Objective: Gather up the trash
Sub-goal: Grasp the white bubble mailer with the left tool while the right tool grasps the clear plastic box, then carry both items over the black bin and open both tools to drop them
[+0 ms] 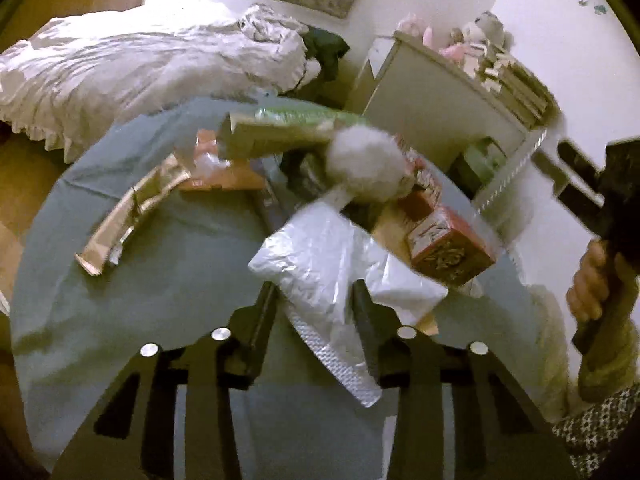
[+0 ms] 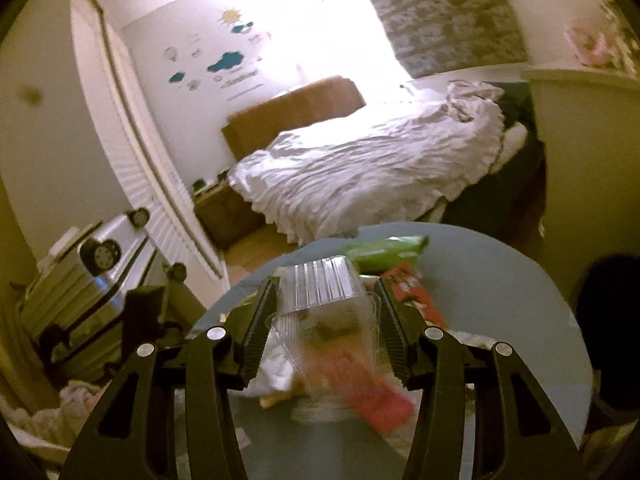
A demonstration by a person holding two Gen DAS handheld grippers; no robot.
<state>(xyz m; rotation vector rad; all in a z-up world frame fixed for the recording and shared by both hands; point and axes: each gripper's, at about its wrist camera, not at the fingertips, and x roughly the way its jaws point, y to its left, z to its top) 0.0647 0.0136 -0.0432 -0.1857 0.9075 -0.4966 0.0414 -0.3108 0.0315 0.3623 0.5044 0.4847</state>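
Left wrist view: left gripper [image 1: 316,300] with fingers around crinkly silver bag [image 1: 320,264] on round grey table [image 1: 160,280], just near of red box [image 1: 452,248]; clamped or not, cannot tell. Right gripper [image 2: 326,312] fingers astride ribbed clear plastic tub [image 2: 320,284], seemingly holding. Best lifted gently; thin plastic buckles.

Left gripper [image 1: 316,304] fingers straddling white padded mailer [image 1: 340,276]; grip unclear. Red box [image 1: 448,246] beyond right fingertip, foil wrapper [image 1: 132,216] ahead left.
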